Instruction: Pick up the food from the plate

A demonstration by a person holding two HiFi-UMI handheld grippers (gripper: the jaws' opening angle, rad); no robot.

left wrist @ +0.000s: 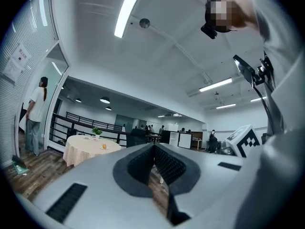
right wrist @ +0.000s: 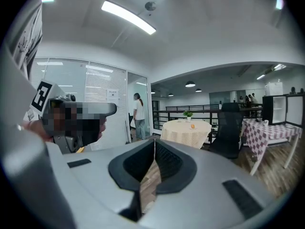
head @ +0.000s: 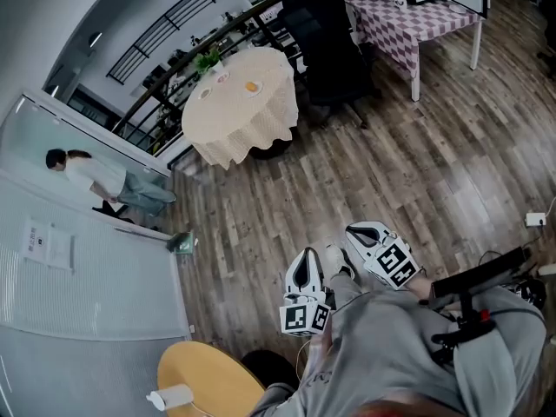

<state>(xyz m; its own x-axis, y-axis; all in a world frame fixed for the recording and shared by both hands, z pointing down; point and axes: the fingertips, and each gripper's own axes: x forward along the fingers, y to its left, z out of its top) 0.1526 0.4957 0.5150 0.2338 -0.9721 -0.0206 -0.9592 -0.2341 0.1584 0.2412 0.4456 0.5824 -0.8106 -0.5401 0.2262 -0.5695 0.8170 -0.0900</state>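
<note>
Nearest the head camera the person's grey clothing (head: 408, 346) is seen, and just ahead of it the left claw (head: 304, 263) and the right claw (head: 363, 233) are held side by side above the wooden floor (head: 373, 163). In each claw's own view the jaws are shown pressed together with nothing between them, so both claws are closed and empty. The food (head: 252, 86), a small orange piece, lies on a plate (head: 258, 89) on the round desk (head: 243, 124), which is covered with a pale cloth and stands well apart from both claws, across a wide stretch of floor. A potted plant (head: 208, 61) is set on the same desk near its far edge, and a black chair (head: 326, 59) stands just beside it. The task is judged to be at its very start: nothing has been gripped and the food lies untouched on its plate. Everything is left to be done: the desk must be approached, one claw opened and brought around the food, then closed and lifted. Which claw is meant for this cannot be told.
</note>
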